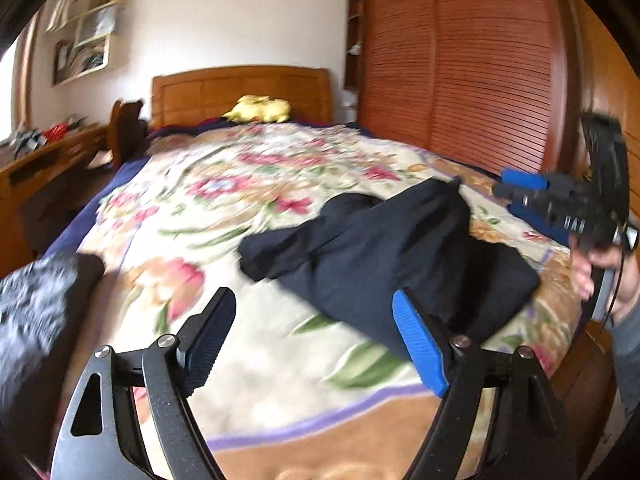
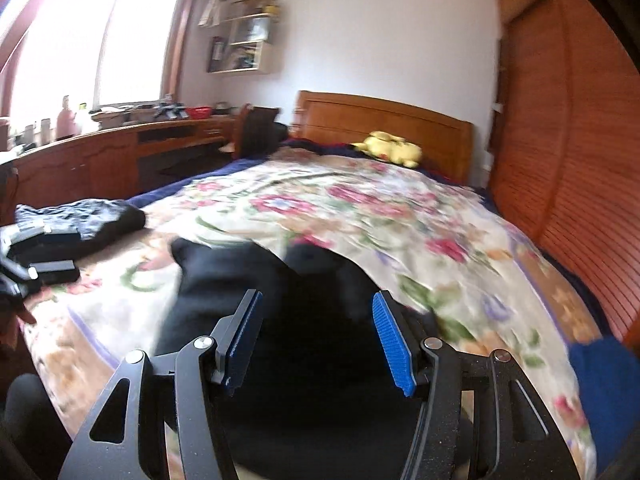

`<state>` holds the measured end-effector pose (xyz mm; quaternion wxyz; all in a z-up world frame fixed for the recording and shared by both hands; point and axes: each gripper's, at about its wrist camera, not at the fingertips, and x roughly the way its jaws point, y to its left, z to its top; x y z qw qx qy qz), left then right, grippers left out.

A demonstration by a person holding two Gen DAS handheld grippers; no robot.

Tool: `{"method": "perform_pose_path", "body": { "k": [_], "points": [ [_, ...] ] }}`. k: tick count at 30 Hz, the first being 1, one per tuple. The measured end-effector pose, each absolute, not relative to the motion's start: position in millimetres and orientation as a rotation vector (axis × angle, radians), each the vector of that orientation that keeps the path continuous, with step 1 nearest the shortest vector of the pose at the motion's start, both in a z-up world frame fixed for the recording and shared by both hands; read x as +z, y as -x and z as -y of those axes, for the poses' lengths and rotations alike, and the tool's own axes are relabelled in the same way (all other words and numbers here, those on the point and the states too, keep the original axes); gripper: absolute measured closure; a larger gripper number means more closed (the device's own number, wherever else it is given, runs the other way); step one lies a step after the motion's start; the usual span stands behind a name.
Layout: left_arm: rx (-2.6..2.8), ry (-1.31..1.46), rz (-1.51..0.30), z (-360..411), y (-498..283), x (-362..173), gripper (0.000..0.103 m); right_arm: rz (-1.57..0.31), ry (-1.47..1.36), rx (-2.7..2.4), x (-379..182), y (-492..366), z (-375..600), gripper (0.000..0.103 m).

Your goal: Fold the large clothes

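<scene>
Bedroom setup: wooden headboard [image 1: 240, 88] at the far end, slatted wardrobe doors [image 1: 460, 64] along one side, and a big bed [image 1: 224, 436] covered by a flowery blanket [image 1: 248, 184]. Both views are pretty smeared with motion blur, so fine detail is hard to read.

From the left wrist view, the left tool [image 1: 316, 340] has its jaws spread wide with nothing between the pads, just blanket ahead of it. The dark garment [image 1: 384, 256] lies bunched on the blanket, ahead of this tool and off to its right side, with one edge passing behind the blue pad. Further right of it, the right tool [image 1: 516, 192] is up above the bed, with a hand [image 1: 596, 268] gripping its handle.

From the right wrist view, the right tool [image 2: 316, 340] has its jaws parted about halfway and the pads aren't pinching anything. The dark garment [image 2: 248, 288] sits directly below and in front of it, filling the gap between the fingers, but it looks like it's lying underneath rather than held.

Off to the left of that tool there's a second dark pile of clothes [image 2: 92, 220] near the bed's edge. A yellow plush toy [image 2: 392, 148] rests far ahead by the headboard, and a long wooden worktop [image 2: 100, 148] with clutter runs under the window [image 2: 108, 36].
</scene>
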<state>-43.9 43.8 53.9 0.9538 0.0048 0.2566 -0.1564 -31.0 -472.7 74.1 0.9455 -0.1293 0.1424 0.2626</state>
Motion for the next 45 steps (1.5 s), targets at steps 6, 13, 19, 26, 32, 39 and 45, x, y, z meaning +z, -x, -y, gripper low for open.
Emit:
{"method": "perform_pose_path", "body": {
  "k": [6,13,19,26,32,39,45],
  "points": [
    [-0.268,0.008,-0.541,-70,44,36,0.022,-0.391,0.348,0.633,85,-8,427,0.042],
    [-0.264,0.015,-0.551,-82,47,21,0.022,-0.532,0.428,0.665,91,-43,412,0.042],
    [-0.272,0.010,-0.553,-78,47,19,0.022,-0.610,0.489,0.678,95,-53,404,0.042],
    [-0.271,-0.005,-0.566,-71,44,18,0.022,-0.634,0.524,0.692,92,-59,392,0.042],
    [-0.269,-0.010,-0.566,-68,44,18,0.022,-0.626,0.529,0.703,88,-56,393,0.048],
    [-0.268,-0.021,-0.580,-62,44,15,0.022,-0.585,0.619,0.714,84,-41,397,0.098],
    [-0.276,-0.026,-0.590,-55,43,15,0.022,-0.462,0.575,0.669,100,-20,416,0.099]
  ]
}}
